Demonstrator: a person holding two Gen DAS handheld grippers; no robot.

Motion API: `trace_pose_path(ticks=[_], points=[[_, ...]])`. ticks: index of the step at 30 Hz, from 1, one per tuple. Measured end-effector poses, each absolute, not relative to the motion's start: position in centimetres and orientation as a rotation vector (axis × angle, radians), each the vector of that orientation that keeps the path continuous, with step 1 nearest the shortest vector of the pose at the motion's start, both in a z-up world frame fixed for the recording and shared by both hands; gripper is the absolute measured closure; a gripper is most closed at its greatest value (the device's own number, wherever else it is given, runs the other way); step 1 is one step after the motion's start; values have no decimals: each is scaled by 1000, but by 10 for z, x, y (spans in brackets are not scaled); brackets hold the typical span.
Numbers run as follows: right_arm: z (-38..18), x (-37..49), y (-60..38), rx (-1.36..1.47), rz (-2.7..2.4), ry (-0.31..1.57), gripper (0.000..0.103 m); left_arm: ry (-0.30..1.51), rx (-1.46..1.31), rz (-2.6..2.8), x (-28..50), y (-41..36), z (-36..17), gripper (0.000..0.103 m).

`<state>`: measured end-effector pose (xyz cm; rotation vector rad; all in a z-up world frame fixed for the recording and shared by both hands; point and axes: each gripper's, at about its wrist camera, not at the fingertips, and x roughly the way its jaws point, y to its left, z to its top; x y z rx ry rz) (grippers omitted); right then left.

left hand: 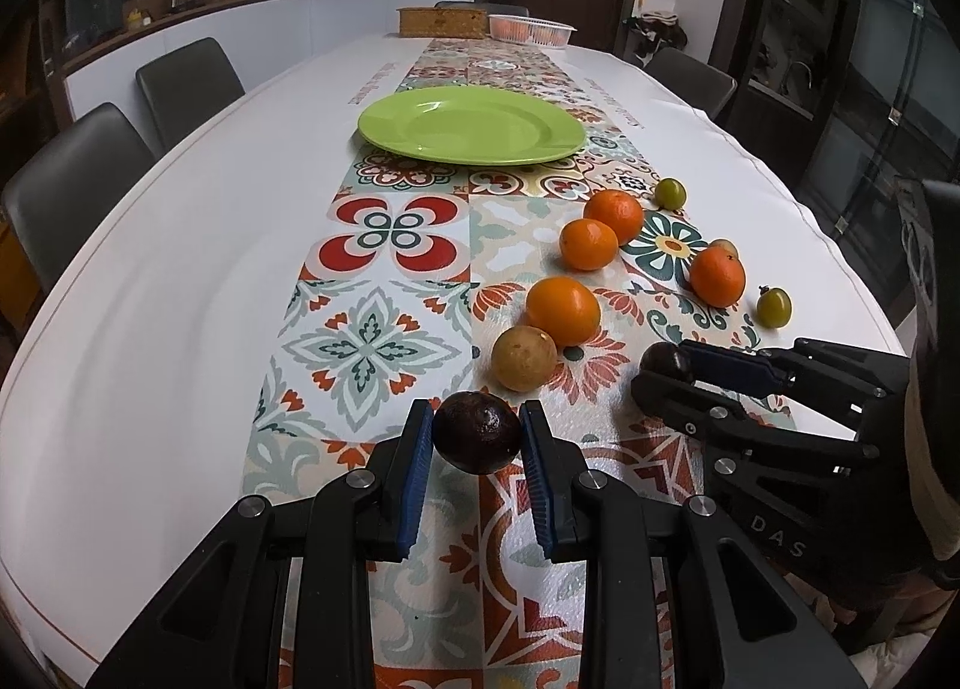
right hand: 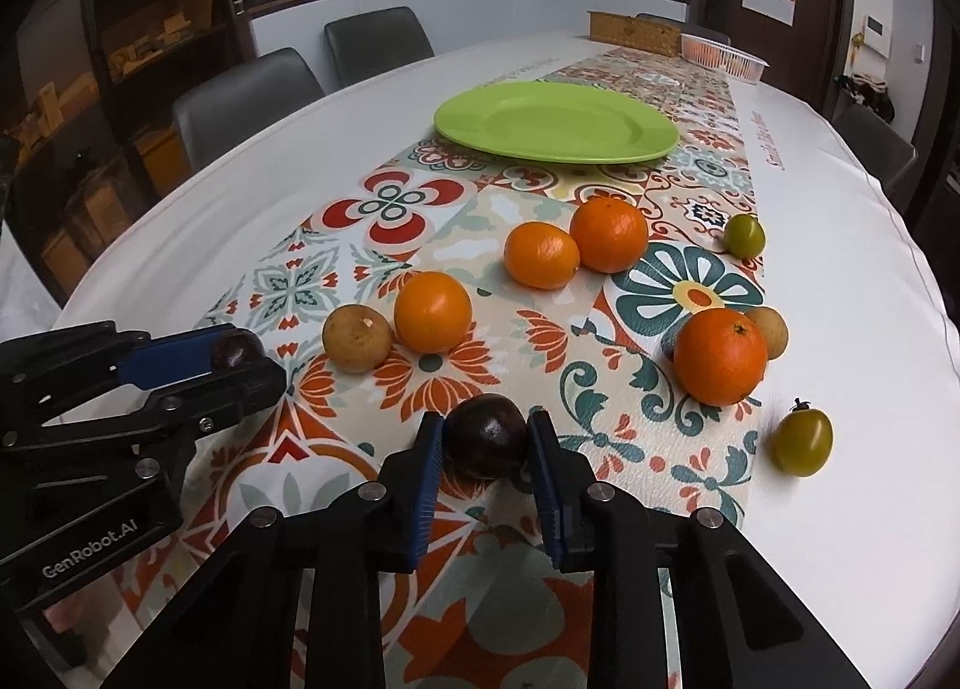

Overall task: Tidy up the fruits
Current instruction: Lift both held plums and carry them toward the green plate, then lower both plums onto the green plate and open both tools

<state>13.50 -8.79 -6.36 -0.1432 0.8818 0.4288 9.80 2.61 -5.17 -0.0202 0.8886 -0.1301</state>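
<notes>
My left gripper is shut on a dark purple fruit, low over the patterned runner. My right gripper is shut on a second dark purple fruit, close beside it. Each gripper shows in the other's view, the right gripper and the left gripper. Several oranges lie ahead, the nearest touching a tan round fruit. Small green fruits lie to the right. An empty green plate sits further back.
A woven box and a white plastic basket stand at the table's far end. Grey chairs line the left side and another the right. The white tablecloth flanks the runner.
</notes>
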Motion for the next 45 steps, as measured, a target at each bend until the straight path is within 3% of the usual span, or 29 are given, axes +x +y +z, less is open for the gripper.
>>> trace_pose_path(ticks=[22, 45], points=[[1, 132, -91, -128, 449, 713, 74, 734, 27, -131, 106, 22, 3, 74], [29, 244, -94, -94, 448, 719, 74, 696, 50, -175, 213, 25, 36, 74]])
